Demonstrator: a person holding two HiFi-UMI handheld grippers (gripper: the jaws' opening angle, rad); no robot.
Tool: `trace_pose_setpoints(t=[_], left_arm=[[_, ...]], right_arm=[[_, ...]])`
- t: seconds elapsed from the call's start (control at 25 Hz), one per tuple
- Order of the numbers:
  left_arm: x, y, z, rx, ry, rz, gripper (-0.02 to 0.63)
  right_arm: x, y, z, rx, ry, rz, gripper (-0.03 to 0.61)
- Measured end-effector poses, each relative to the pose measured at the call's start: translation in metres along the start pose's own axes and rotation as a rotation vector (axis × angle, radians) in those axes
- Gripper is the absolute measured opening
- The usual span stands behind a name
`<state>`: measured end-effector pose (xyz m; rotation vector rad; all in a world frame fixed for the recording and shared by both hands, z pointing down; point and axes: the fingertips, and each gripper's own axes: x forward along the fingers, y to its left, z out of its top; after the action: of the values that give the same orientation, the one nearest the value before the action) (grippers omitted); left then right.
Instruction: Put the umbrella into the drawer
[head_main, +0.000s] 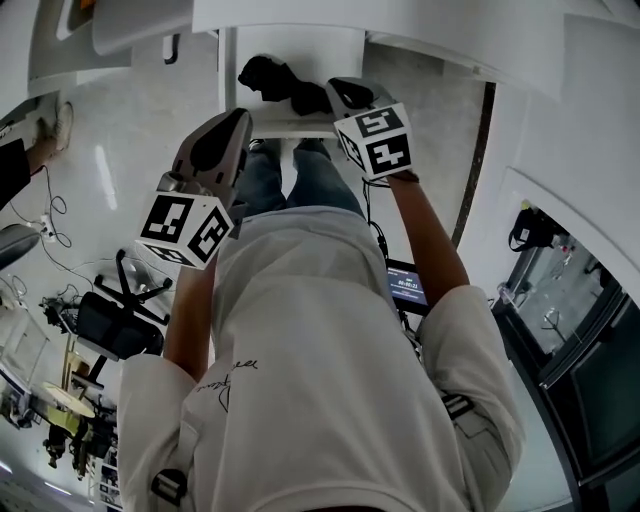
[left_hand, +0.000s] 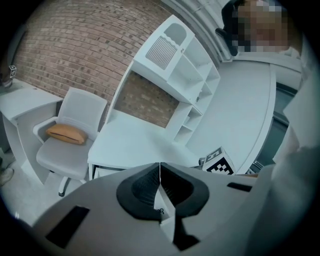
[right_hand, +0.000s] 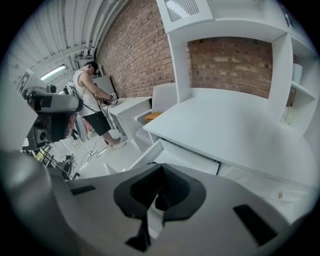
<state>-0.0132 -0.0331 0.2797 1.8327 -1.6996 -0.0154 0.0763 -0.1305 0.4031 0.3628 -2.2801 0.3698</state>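
White desk, brick wall behind. Drawer under the desk top stands open, umbrella lying inside. My left gripper and right gripper are closed on nothing: load delivered, I reckon.

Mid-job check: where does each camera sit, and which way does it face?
Head view: on the person's head, facing steeply down; shows shirt, arms, left gripper, right gripper, umbrella in the open drawer.
Left gripper view: on that gripper, along its shut jaws toward desk and chair; right gripper's cube shows.
Right gripper view: on that gripper, along its shut jaws toward desk and drawer.
Both gripper views share desk, chair, brick wall.
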Motion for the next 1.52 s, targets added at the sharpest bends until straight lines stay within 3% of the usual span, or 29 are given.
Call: trace_pose_setpoints(t=[0.84,1.52], left_arm=[[-0.010,-0.012,0.040,0.055,-0.072,-0.045,0.017],[-0.014,-0.021,0.079,0.100,-0.165,-0.070,0.017]], right_arm=[[-0.060,0.030,0.048,-0.037,-0.108,0.013,0.024],[-0.105,0.024,0.085,0.018,-0.246,-0.018,0.023]])
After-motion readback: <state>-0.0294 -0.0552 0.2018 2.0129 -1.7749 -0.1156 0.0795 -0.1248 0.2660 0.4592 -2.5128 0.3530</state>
